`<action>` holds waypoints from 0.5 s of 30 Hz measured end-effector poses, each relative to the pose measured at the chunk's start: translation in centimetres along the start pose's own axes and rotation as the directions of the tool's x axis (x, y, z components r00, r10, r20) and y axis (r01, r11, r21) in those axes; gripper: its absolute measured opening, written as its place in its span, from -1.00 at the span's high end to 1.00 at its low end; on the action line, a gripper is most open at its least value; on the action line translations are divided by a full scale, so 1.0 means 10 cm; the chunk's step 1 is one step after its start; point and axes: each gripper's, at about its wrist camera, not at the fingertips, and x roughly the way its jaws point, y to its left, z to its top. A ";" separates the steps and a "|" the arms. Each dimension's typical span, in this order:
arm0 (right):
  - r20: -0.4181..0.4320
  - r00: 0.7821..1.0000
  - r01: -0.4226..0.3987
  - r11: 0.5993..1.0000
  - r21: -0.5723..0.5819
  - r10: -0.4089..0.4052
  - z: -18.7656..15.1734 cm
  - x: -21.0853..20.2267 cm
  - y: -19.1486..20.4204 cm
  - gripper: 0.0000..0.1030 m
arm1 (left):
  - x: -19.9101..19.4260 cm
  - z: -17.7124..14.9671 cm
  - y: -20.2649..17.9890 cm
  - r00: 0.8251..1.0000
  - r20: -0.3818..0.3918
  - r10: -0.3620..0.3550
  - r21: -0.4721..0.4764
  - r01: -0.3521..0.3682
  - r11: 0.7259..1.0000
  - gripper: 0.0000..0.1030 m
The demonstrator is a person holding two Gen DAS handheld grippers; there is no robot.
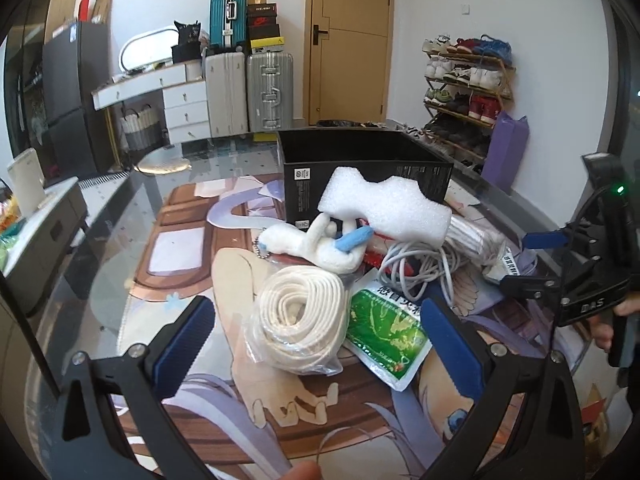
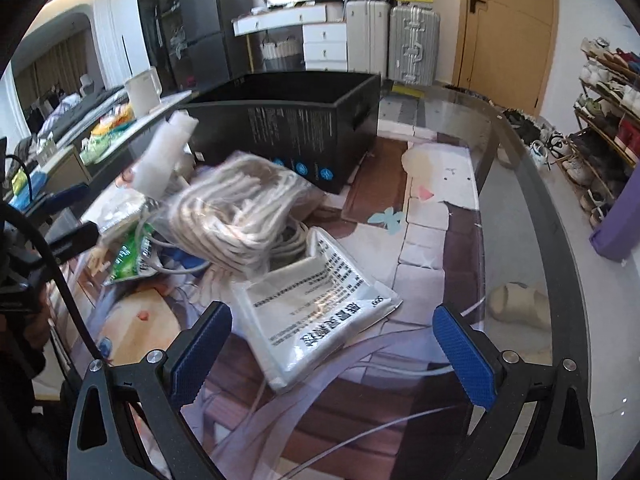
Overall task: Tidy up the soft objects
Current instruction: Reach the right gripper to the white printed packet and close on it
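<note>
Both the left gripper [image 1: 316, 344] and right gripper [image 2: 332, 344] hang with jaws wide and empty over the surface [image 2: 516, 168], where a bagged coil of cream webbing [image 1: 302, 320] lies before the black box [image 1: 360, 168].

Bagged rope coil [image 1: 300, 320] — between spread blue pads [image 1: 182, 344]

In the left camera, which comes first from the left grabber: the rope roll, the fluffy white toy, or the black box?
From the left gripper:
1. Rope roll, right between its fingers.
2. Fluffy white toy, just behind the roll.
3. Black box, farthest back on the table.
</note>
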 end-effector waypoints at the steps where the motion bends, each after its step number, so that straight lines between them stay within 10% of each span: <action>1: -0.002 1.000 -0.001 1.000 -0.006 0.001 0.00 0.00 -0.01 -1.00 | 0.01 0.01 0.02 1.000 0.000 -0.003 -0.010 0.003 1.000 -1.00; 15: -0.055 0.993 -0.111 0.990 -0.087 0.107 0.18 0.27 -0.10 -0.94 | 0.17 0.06 0.14 0.998 -0.053 0.013 -0.036 -0.015 0.999 -1.00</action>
